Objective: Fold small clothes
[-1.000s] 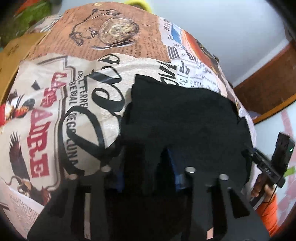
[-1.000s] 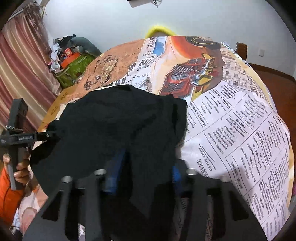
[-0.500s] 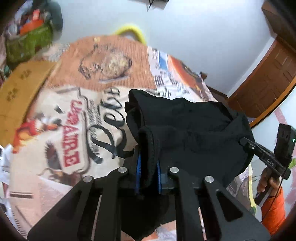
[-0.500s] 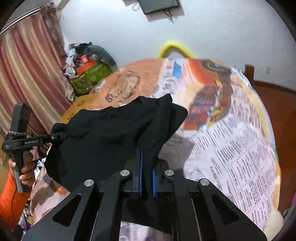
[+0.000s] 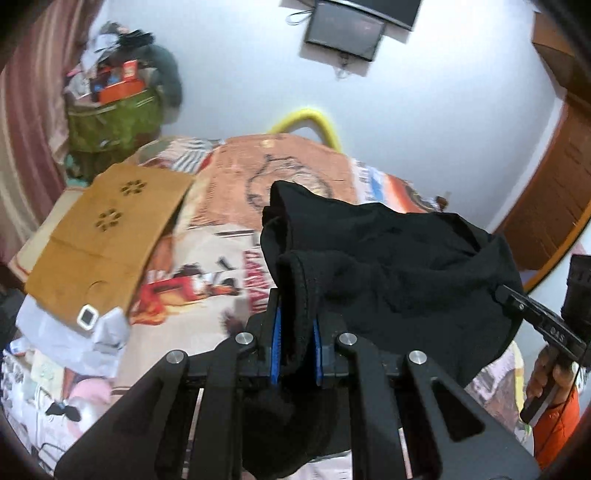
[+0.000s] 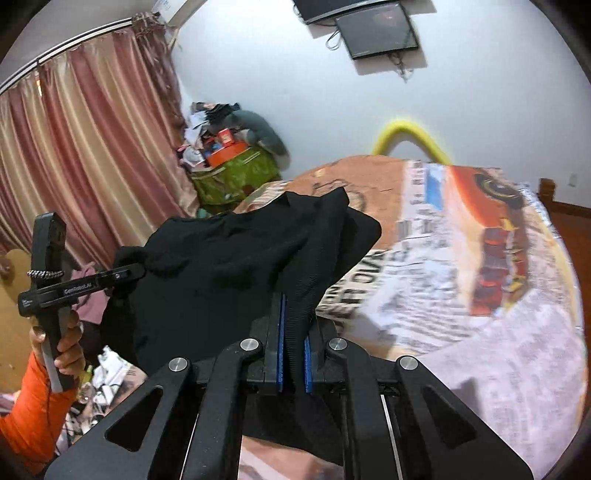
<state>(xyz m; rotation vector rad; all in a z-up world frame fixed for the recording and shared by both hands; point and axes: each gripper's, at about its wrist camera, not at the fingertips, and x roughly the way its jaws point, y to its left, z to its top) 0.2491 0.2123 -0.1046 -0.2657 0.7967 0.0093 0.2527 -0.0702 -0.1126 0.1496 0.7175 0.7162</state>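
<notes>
A small black garment (image 5: 399, 266) hangs stretched in the air between my two grippers, above the bed with its printed newspaper-pattern cover (image 5: 207, 266). My left gripper (image 5: 295, 332) is shut on a hemmed edge of the cloth, its blue pads pinching the fold. My right gripper (image 6: 293, 350) is shut on the opposite edge of the black garment (image 6: 229, 273). In the left wrist view the right gripper's finger (image 5: 535, 317) bites the far corner. The right wrist view has the left gripper's finger (image 6: 88, 284) at the cloth's left corner, held by a hand with an orange sleeve (image 6: 33, 402).
A flat brown cardboard piece (image 5: 107, 236) lies at the bed's left side over white bags. A green bag piled with clutter (image 6: 236, 170) stands by striped curtains (image 6: 85, 147). A yellow tube (image 6: 406, 129) arches behind the bed, a screen (image 6: 380, 33) hangs on the wall, a wooden door (image 5: 554, 192) is right.
Both grippers closed on the black garment and lifted it off the bed cover; it now hangs between them, and more of the room's wall shows.
</notes>
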